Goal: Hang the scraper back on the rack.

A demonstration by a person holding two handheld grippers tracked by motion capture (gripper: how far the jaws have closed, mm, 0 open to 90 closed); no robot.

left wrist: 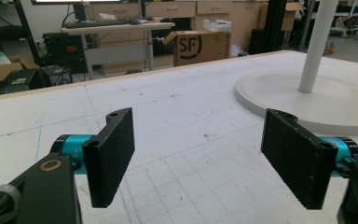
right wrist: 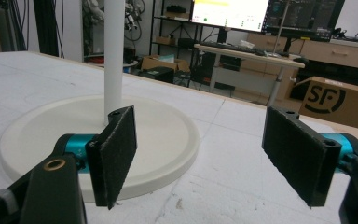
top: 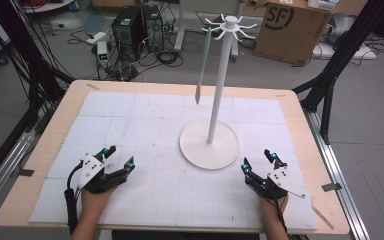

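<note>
Both grippers rest on the near desk (top: pixel 145 107), left gripper (top: pixel 118 157) and right gripper (top: pixel 260 161), jaws released and empty, flanking the white stand (top: pixel 209 145) whose far hook holds a green brush (top: pixel 203 65), ready to reach.

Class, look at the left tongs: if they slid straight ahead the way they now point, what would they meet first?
Probably nothing soon. The left tongs, jaws open, point across the bare white mat toward the table's far edge. The stand's round base lies to the right of that line, though depth is hard to judge.
</note>
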